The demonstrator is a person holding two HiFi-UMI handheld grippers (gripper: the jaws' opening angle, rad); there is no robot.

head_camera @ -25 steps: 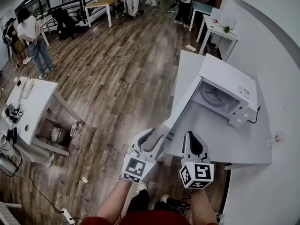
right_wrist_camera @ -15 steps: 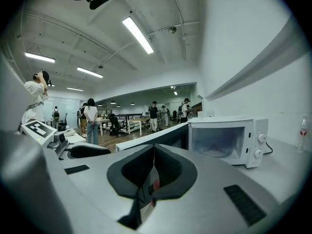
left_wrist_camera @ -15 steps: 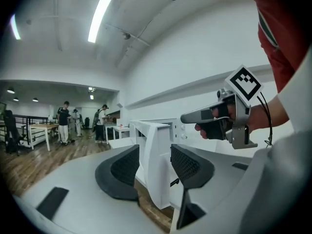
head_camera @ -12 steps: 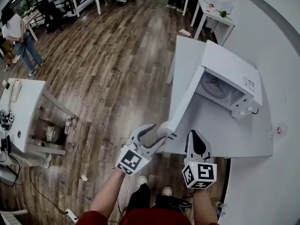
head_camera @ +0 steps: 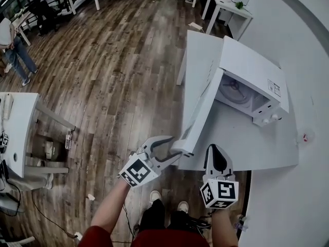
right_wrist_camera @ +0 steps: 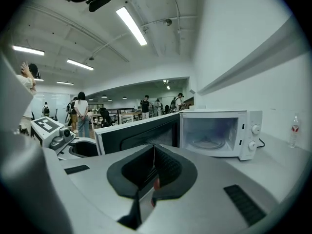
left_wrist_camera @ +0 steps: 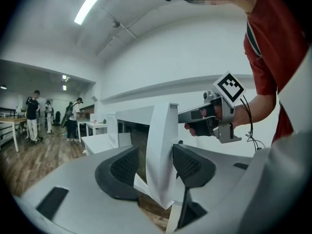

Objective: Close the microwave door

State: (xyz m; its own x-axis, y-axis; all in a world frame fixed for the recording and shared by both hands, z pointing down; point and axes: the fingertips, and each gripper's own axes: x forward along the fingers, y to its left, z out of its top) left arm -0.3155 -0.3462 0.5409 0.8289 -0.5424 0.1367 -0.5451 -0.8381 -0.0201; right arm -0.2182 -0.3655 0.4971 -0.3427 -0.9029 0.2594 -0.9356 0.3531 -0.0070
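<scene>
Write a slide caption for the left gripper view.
Left hand-held gripper, its jaws just opening wide, straddles the free edge of the open white microwave door.

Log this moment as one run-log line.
white microwave: dark-windowed door open | left gripper: jaws have just been opening, door's free edge between them | right gripper: shut, empty, at edge of white table

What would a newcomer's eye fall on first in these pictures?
First comes the white microwave on the white table at the right, its door swung wide open. Next, the left gripper, whose jaws have just been opening, straddles the door's free edge with its pads apart. The right gripper hovers shut by the table's near edge.
</scene>
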